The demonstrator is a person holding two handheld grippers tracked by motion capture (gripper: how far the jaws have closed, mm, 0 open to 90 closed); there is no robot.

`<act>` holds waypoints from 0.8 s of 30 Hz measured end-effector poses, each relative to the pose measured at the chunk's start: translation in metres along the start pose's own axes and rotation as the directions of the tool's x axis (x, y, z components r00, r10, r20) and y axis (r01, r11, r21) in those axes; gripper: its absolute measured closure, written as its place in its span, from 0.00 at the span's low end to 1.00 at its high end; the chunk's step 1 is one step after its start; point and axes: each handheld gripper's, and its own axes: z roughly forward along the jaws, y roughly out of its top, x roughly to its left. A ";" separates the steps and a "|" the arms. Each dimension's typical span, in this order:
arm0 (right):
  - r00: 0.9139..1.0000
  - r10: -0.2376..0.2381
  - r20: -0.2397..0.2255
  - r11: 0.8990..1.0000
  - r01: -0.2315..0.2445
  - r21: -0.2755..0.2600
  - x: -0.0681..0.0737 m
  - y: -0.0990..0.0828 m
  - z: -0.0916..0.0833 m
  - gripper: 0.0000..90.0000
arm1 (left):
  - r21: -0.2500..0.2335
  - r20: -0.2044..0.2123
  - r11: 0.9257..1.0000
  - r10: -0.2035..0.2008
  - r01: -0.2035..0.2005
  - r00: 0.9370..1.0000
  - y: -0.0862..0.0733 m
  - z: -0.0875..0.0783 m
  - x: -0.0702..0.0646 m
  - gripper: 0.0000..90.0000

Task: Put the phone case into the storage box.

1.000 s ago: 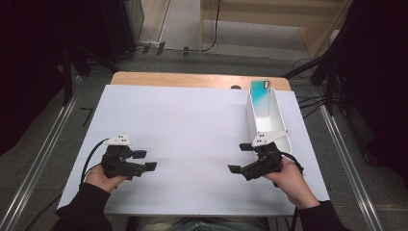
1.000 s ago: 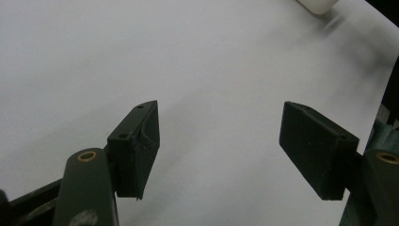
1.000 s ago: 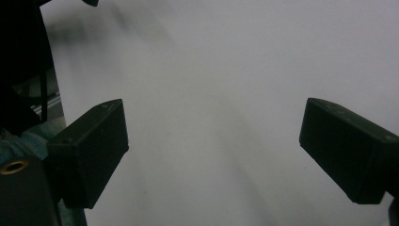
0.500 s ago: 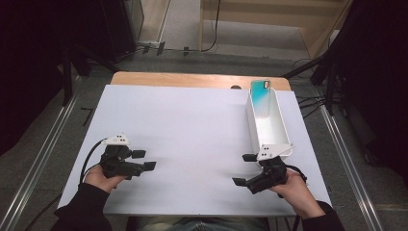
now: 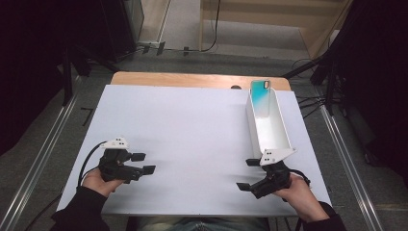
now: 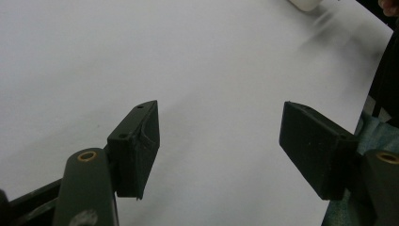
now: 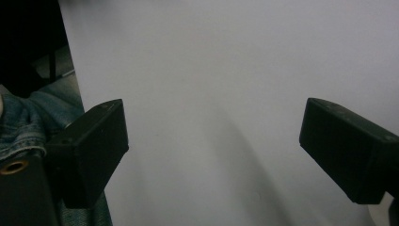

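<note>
While the fingers (image 6: 135, 141) of the left gripper (image 5: 145, 163) stand spread with only bare white sheet (image 5: 192, 125) between them, that hand has nothing to pinch and probably serves best as a steadying partner, low over the near left of the counter (image 5: 192, 79). The fingers (image 7: 94, 146) of the right gripper (image 5: 244, 174) are likewise spread wide and empty. They point across the sheet toward the middle, with the person's jeans (image 7: 28, 122) showing past the counter's near edge.

Just beyond the right gripper, close to its grey plate, lies the near end of the long white tray (image 5: 269, 130), which runs away along the right side of the sheet. A teal phone case (image 5: 260, 94) leans upright against the tray's far end, well apart from both grippers.

The step in hand looks like a first approach to the tray. To do it well, the right hand should swing its fingers round from the sheet toward the tray before closing, so that one finger goes inside the thin wall and one outside. A grip near the middle of a wall would keep the light tray from pivoting or tipping the case over. The left gripper can come across to brace the opposite wall if the tray starts to slide on the smooth sheet.
</note>
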 end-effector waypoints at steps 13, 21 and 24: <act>1.000 0.004 -0.007 1.000 -0.004 0.005 -0.002 -0.002 0.000 0.08 | 0.011 0.009 1.000 0.011 -0.011 1.000 0.000 0.002 -0.001 0.32; 1.000 0.007 -0.004 1.000 -0.007 -0.005 -0.002 -0.002 -0.001 0.08 | 0.013 0.008 1.000 0.015 -0.015 1.000 0.000 0.002 -0.001 0.32; 1.000 0.005 -0.004 1.000 -0.005 -0.006 -0.002 -0.002 -0.001 0.08 | 0.015 0.007 1.000 0.016 -0.016 1.000 0.000 0.002 -0.001 0.32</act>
